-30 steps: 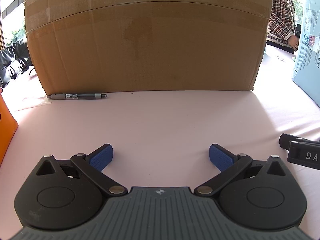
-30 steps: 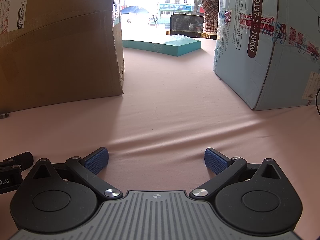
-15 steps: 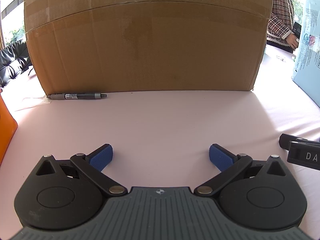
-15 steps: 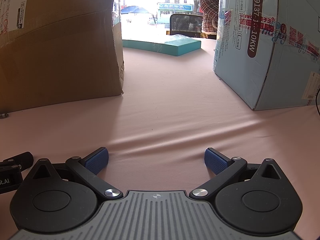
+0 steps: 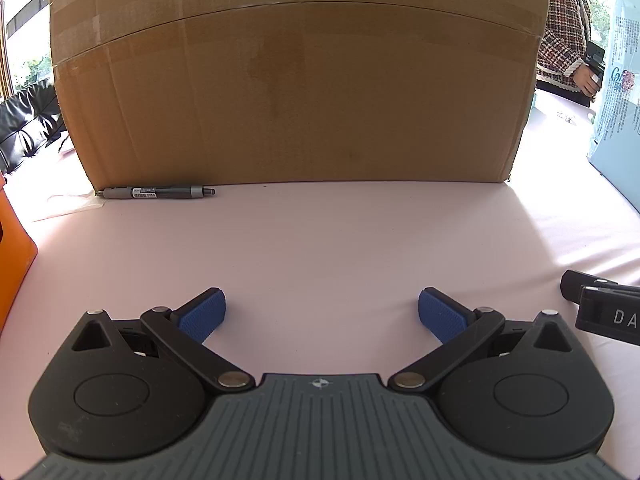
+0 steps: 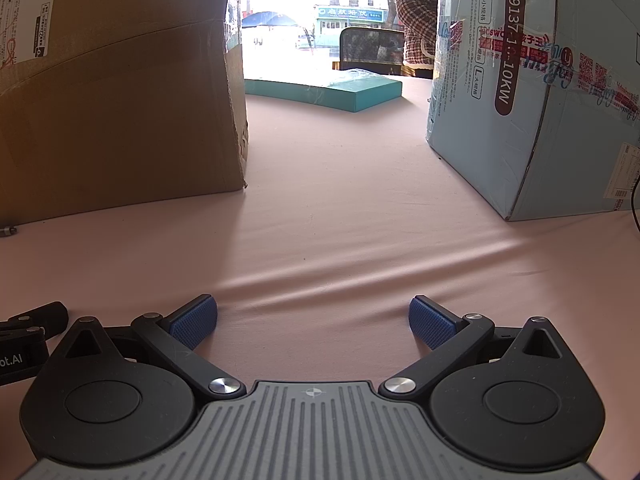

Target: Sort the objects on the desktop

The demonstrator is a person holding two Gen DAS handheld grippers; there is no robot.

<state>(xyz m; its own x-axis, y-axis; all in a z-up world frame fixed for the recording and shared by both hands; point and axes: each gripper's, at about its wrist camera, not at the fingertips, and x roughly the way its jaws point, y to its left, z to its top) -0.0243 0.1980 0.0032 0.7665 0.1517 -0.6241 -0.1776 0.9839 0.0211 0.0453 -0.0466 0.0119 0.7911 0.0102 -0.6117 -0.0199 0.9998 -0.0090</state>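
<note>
Pen (image 5: 159, 192), grey with a labelled barrel, lies flat on the pink tablecloth (image 5: 320, 248), parallel to the base of the big cardboard box (image 5: 296, 92) and just in front of its lower left corner; only its tip shows at the far left edge of the right wrist view. Well apart from it, nearer the camera, the left gripper (image 5: 322, 314) sits low over the cloth with its blue-padded jaws spread wide and nothing between them. The right gripper (image 6: 313, 320) is likewise splayed and empty, facing the gap between the cardboard box and a pale blue printed carton (image 6: 532, 92). Beyond that gap lies a flat teal box (image 6: 324, 90). An orange object (image 5: 14, 248) shows at the left edge of the left wrist view, and a person in a checked jacket (image 5: 562, 28) stands behind the table.
</note>
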